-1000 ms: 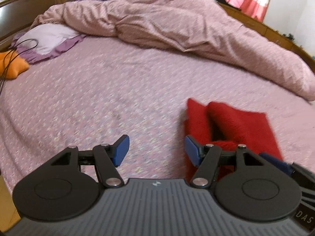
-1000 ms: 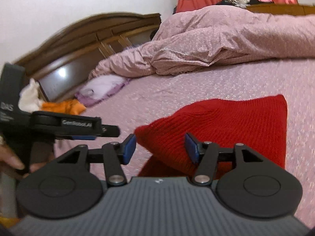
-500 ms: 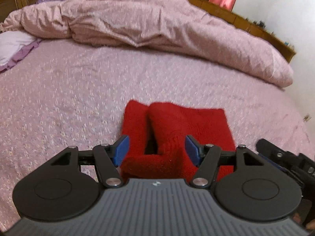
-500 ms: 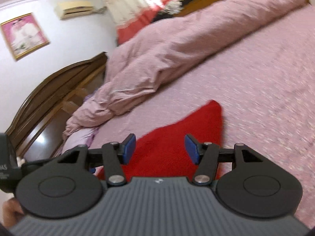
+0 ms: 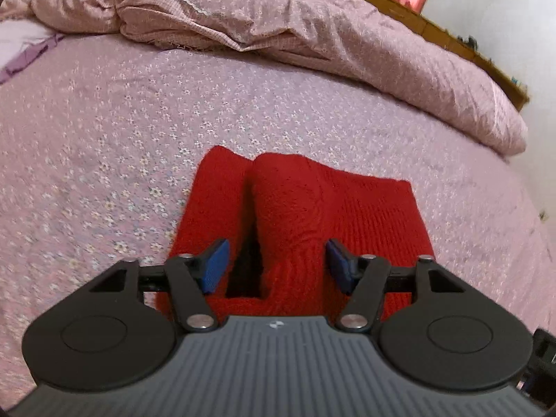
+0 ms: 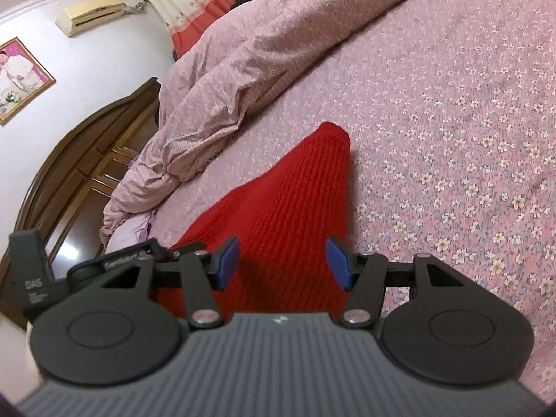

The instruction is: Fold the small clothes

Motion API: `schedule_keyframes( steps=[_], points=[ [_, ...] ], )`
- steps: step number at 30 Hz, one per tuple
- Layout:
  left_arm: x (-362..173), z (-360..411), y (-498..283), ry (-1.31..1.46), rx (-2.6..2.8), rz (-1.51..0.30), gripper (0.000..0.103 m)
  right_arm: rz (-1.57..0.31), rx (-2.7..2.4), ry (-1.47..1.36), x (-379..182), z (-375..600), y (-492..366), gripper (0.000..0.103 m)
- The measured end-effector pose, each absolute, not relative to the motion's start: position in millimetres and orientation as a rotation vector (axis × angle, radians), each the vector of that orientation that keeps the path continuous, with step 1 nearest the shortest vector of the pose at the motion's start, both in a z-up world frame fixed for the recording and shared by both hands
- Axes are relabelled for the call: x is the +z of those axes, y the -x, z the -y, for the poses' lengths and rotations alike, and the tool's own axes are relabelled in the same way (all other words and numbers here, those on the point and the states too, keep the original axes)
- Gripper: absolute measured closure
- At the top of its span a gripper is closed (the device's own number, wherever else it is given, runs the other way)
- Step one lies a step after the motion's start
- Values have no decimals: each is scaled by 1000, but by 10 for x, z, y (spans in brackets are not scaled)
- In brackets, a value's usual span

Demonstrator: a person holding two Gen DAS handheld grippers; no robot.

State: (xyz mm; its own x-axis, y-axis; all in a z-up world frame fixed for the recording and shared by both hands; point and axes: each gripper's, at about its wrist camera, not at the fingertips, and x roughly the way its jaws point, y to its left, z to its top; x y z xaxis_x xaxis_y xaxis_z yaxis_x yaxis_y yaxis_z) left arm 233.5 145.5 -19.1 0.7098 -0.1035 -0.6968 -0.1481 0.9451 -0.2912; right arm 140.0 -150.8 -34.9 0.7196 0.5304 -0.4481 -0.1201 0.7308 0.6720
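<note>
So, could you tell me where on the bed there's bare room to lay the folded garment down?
The flowered sheet lies bare left of the red knit garment, and a broad strip is free between it and the bunched quilt. Seen from the right wrist, the sheet beside it is open too. Near the garment it is crowded: the left gripper and right gripper both hover over it.

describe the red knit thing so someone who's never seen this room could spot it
Start at the wide bed under its pink flowered sheet, with a rumpled pink quilt heaped along the far side. The red knit garment lies flat on the sheet's near part, the only solid red, ribbed piece there.
</note>
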Motion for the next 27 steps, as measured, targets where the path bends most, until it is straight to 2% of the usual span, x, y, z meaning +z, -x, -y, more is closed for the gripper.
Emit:
schedule_keyframes(
  steps=[1, 2, 5, 12, 18, 22, 24, 27],
  points=[
    [-197, -1460, -2314, 360, 11, -772, 64, -679, 388, -656, -354, 1513, -1395, 44],
    [-188, -1476, -2292, 377, -2, -755, 71, -679, 385, -651, -354, 1508, -1393, 44],
    [-104, -1500, -2206, 384, -39, -708, 78, -676, 378, -645, -353, 1493, -1386, 44],
    [163, -1717, -1785, 357, -59, -567, 80, -648, 409, -596, -255, 1388, -1342, 44],
    [-302, -2019, -1752, 395, 38, -709, 79, -638, 454, -499, -213, 1159, -1326, 44],
    [-528, -2081, -1745, 406, 46, -693, 76, -669, 439, -418, -322, 979, -1350, 45],
    [-544, -2089, -1755, 404, 47, -687, 73, -665, 421, -399, -373, 959, -1367, 38],
    [-540, -2103, -1736, 401, 54, -688, 66, -700, 421, -453, -449, 1023, -1429, 36]
  ],
)
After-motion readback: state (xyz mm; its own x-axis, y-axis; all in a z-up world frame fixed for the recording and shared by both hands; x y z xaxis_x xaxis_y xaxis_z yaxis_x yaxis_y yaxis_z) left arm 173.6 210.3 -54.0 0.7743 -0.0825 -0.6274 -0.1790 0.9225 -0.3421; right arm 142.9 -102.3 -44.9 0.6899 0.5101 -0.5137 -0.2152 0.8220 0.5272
